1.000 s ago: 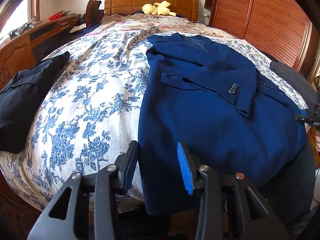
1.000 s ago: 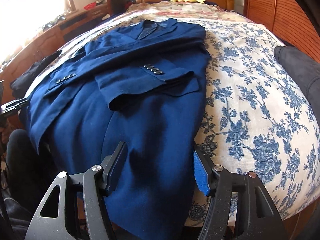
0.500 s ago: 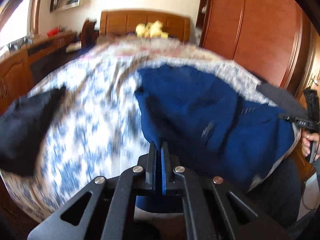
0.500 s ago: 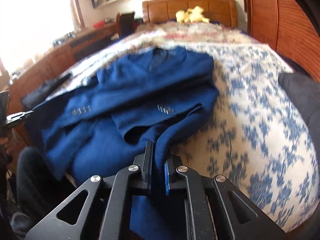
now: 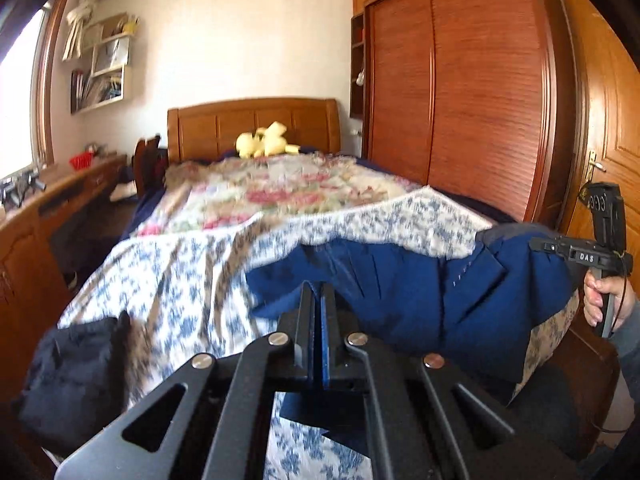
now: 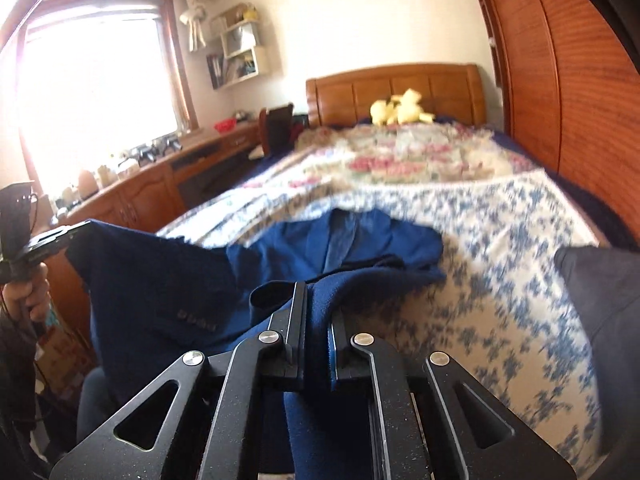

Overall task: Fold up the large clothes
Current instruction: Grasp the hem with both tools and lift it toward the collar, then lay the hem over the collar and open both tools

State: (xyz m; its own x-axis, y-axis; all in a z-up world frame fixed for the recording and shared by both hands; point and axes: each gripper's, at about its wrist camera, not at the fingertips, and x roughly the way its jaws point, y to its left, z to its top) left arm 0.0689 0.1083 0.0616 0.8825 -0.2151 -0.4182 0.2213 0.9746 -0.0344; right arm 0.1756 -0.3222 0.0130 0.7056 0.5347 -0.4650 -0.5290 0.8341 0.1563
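A navy blue jacket (image 5: 420, 300) lies on the floral bedspread (image 5: 192, 264) at the foot of the bed, its hem end raised off the bed. My left gripper (image 5: 316, 296) is shut on the jacket's bottom hem at its left corner. My right gripper (image 6: 318, 300) is shut on the hem at the right corner, with blue cloth (image 6: 208, 292) bunched between its jaws. The jacket's collar (image 6: 340, 236) still rests flat on the bed. Each gripper shows at the edge of the other's view, the right one (image 5: 580, 256) and the left one (image 6: 48, 240).
A black garment (image 5: 68, 376) lies on the bed's left front corner, a dark grey one (image 6: 600, 296) at the right. A yellow plush toy (image 5: 266, 145) sits by the wooden headboard (image 5: 256, 124). A wooden wardrobe (image 5: 472, 92) stands right, a desk (image 6: 152, 184) left.
Both grippers went from open above the hem to shut on it, then rose, lifting the jacket's lower part off the bed. The views tilted up toward the headboard.
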